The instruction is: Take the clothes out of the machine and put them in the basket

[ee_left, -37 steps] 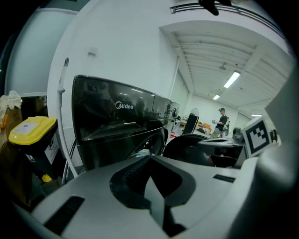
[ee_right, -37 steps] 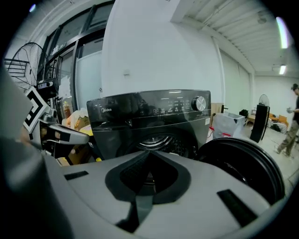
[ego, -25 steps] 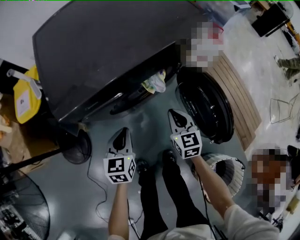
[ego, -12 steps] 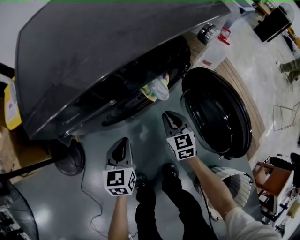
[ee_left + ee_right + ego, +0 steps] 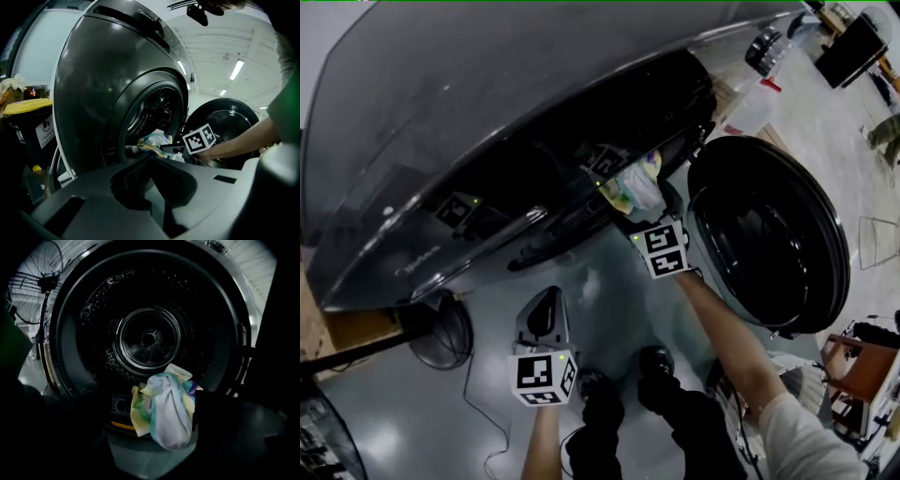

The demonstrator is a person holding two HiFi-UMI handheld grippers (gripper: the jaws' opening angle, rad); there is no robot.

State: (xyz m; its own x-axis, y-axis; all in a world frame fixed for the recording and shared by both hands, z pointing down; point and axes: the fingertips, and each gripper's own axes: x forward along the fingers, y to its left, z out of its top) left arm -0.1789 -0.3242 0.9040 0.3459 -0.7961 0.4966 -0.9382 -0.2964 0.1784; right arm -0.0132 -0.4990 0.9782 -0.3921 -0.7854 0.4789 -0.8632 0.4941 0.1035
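A pale cloth [image 5: 635,184] of blue, yellow and white hangs over the lip of the dark grey machine's [image 5: 487,112] round opening; in the right gripper view the cloth [image 5: 166,413] droops in front of the drum [image 5: 149,338]. My right gripper [image 5: 630,210] is at that lip. Its jaws have just been opening and now stand wide on either side of the cloth without pressing it. My left gripper [image 5: 547,298] is shut and empty, low over the floor in front of the machine, left of the cloth [image 5: 152,139]. A white basket [image 5: 811,389] shows partly behind my right arm.
The machine's round door [image 5: 769,234] stands swung open to the right of the opening. A floor fan [image 5: 441,333] and its cable lie to the left. A yellow-lidded bin [image 5: 28,122] stands left of the machine. The person's shoes [image 5: 656,361] are below, and a chair [image 5: 853,356] is at far right.
My right gripper has moved up from over the floor to the cloth at the opening, and its jaws have opened. The left gripper stays low. The machine looms closer.
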